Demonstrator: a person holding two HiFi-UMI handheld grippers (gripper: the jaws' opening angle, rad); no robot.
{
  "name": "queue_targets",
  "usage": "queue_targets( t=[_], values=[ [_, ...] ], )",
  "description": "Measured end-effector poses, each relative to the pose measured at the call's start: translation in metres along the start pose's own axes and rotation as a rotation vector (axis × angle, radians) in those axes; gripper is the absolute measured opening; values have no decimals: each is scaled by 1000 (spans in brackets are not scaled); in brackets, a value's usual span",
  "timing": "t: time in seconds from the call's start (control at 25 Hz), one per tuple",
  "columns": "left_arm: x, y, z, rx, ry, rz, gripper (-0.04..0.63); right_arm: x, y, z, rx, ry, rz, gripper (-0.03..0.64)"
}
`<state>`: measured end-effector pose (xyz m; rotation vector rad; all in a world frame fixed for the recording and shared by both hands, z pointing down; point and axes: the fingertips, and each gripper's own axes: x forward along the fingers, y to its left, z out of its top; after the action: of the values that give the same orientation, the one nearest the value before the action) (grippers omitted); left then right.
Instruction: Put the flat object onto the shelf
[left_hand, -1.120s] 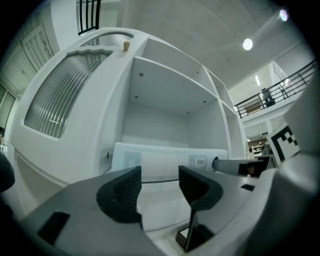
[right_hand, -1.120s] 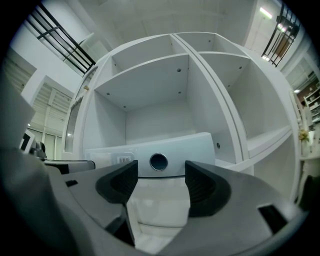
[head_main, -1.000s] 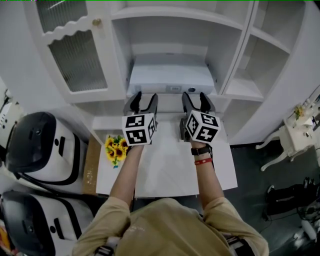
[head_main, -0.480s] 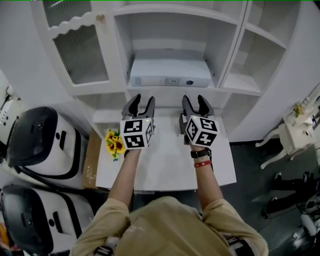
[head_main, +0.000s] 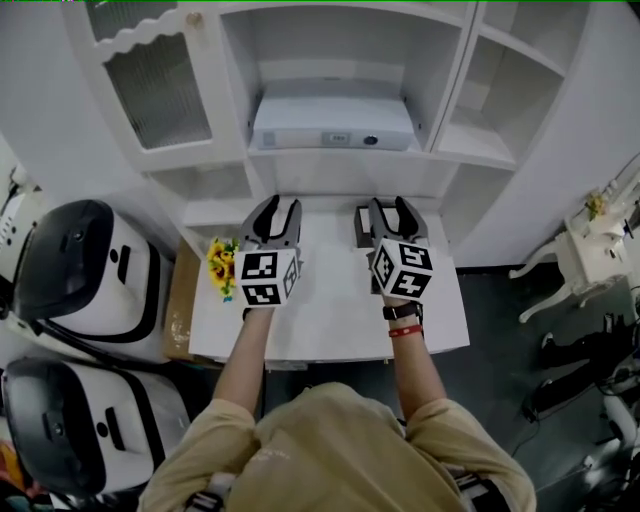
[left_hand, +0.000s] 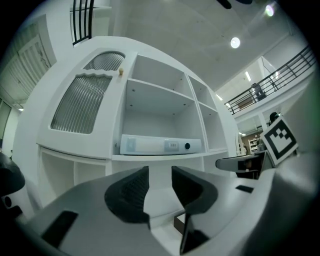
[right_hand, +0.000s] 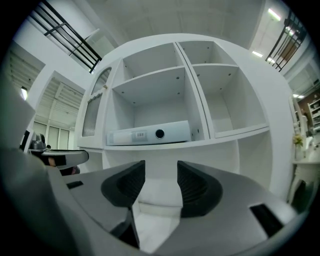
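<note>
My left tongs (head_main: 276, 208) and right tongs (head_main: 390, 206) are closing, empty; the flat binder (head_main: 330, 125) on the shelf (head_main: 345, 160) looks stiff and slick, best gripped by its spine.

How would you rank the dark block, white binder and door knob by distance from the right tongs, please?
Right tongs, closing, empty, head view:
1. Dark block, just left on table.
2. White binder, shelf ahead.
3. Door knob, upper left.

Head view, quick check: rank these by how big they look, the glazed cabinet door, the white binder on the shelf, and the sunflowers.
1. Glazed cabinet door: largest, filling the upper left.
2. White binder: wide but shallow, clearly less area than the door.
3. Sunflowers: smallest by far.
</note>
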<state>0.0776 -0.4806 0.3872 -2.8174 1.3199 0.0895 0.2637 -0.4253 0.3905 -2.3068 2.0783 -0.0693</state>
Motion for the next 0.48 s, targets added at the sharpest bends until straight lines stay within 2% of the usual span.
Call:
queue_targets(
  t=[0.24, 0.48],
  values=[
    [-25, -8, -26, -11, 7, 9, 123, -27, -5, -26, -17, 24, -11, 175],
    [-48, -15, -53, 12, 18, 23, 87, -50, -10, -58, -24, 52, -23, 149]
  ],
)
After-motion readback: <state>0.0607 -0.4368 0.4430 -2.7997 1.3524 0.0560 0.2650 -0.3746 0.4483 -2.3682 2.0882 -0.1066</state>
